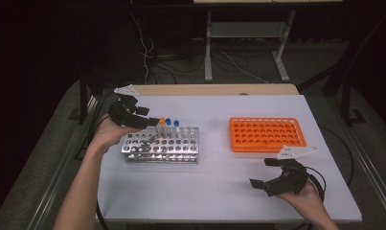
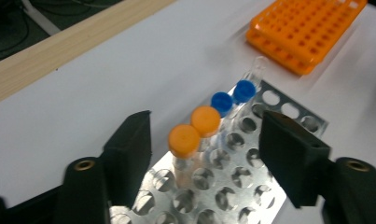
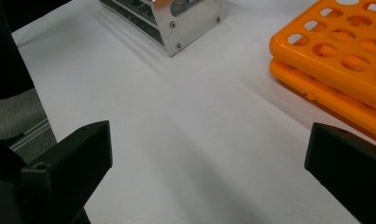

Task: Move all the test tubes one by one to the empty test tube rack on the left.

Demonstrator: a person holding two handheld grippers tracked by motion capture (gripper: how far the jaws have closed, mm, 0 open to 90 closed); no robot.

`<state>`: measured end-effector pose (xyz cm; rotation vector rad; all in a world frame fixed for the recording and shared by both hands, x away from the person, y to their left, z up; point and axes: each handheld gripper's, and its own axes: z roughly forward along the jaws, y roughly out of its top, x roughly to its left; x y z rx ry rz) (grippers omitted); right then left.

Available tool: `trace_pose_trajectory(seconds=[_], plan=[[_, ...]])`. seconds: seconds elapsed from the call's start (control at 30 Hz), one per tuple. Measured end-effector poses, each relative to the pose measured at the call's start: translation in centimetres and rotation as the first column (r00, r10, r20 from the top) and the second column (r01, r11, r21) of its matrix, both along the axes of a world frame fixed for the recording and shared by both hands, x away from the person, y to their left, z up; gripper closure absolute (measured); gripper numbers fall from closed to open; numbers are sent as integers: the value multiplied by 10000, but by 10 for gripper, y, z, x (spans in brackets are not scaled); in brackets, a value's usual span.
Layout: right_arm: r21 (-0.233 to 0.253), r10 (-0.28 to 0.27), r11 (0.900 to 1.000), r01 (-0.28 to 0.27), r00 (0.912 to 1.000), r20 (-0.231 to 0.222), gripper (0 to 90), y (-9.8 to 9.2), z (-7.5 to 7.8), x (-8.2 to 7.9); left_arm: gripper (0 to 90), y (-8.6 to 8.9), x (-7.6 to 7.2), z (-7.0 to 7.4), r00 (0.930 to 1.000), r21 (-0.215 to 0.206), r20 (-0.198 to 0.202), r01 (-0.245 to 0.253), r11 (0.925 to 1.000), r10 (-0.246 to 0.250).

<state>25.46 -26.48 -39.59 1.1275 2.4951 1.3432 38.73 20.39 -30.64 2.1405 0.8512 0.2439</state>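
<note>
White-topped counter point(image 1: 219, 187) with a pale wooden strip along its far edge, set over dark floor with loose cables and metal frame legs beyond. On the counter's right half lies a flat orange plastic tube rack point(image 1: 266, 134), every hole open, well apart from the rest. On the left half stands a silver metal tube rack point(image 1: 162, 144) with rows of round holes. Along its far row stand clear tubes: two orange-capped tubes point(image 2: 195, 130) side by side, then two blue-capped tubes point(image 2: 233, 97), then one uncapped clear tube point(image 2: 257, 70) at the end nearest the orange rack. Most other holes in the metal rack stand vacant. Left hand-held gripper point(image 1: 150, 123), black, hovers over the rack's far-left corner; in the left gripper view its jaws are spread wide either side of the orange-capped tubes, touching neither. Right hand-held gripper point(image 1: 262, 173), black with a grey three-cornered plate on top, sits near the counter's front right over bare surface, just in front of the orange rack; jaws spread wide, holding nothing.
</note>
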Motion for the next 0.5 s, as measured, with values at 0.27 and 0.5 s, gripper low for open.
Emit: trace_pose_trajectory(seconds=[0.27,0.5], plan=[[176,-305,9994,303,9994,143,3,-6,-3,-3,128,-1,-31,-7,9995,-526,301,-69,9986,85],[245,-391,9989,388,9992,106,3,-9,-7,-5,26,-8,-52,-14,9990,-906,436,-52,9959,92]])
